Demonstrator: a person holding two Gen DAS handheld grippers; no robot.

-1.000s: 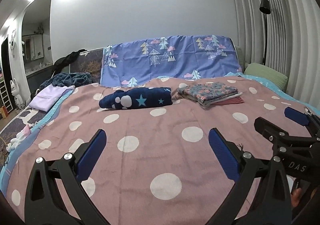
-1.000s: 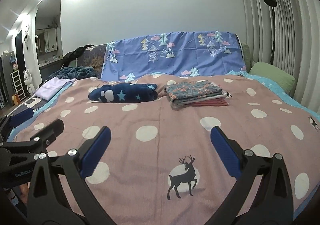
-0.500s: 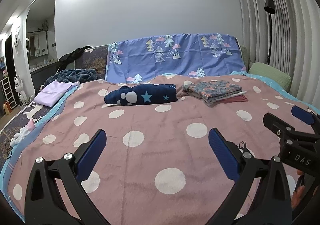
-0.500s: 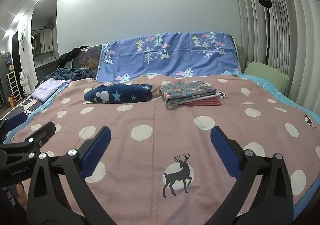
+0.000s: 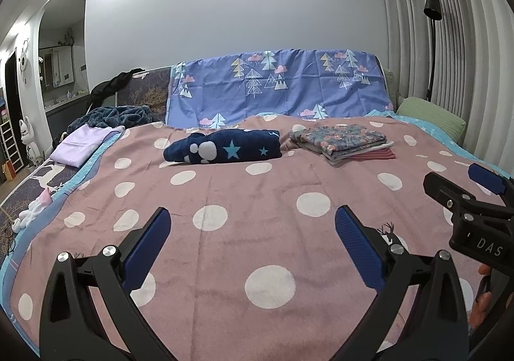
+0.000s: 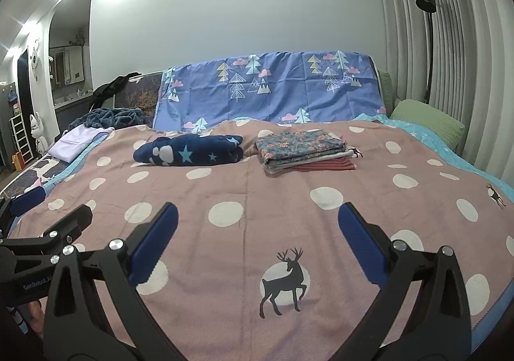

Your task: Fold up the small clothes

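Observation:
A navy folded garment with stars (image 5: pixel 225 148) (image 6: pixel 189 153) lies on the far half of the pink dotted blanket (image 5: pixel 257 200) (image 6: pixel 257 197). Right of it sits a stack of folded clothes, floral on top (image 5: pixel 342 142) (image 6: pixel 303 148). My left gripper (image 5: pixel 252 240) hangs open over the near blanket, nothing between its blue pads. My right gripper (image 6: pixel 257 235) is open too, above the deer print (image 6: pixel 284 280). Each gripper shows at the edge of the other's view: the right one (image 5: pixel 475 200), the left one (image 6: pixel 41 219).
A blue sheet with tree prints (image 5: pixel 276 91) drapes the headboard. A green pillow (image 5: pixel 430 116) lies far right by the curtain and floor lamp (image 5: pixel 432 39). A lilac cloth (image 5: pixel 80 145) and dark blanket (image 5: pixel 115 115) sit far left. Small pink and white items (image 5: pixel 32 210) rest at the left bed edge.
Both views have tilted and drawn back a little, so the clothes sit slightly lower in frame. The clothes have not moved, and both grippers have stayed open.

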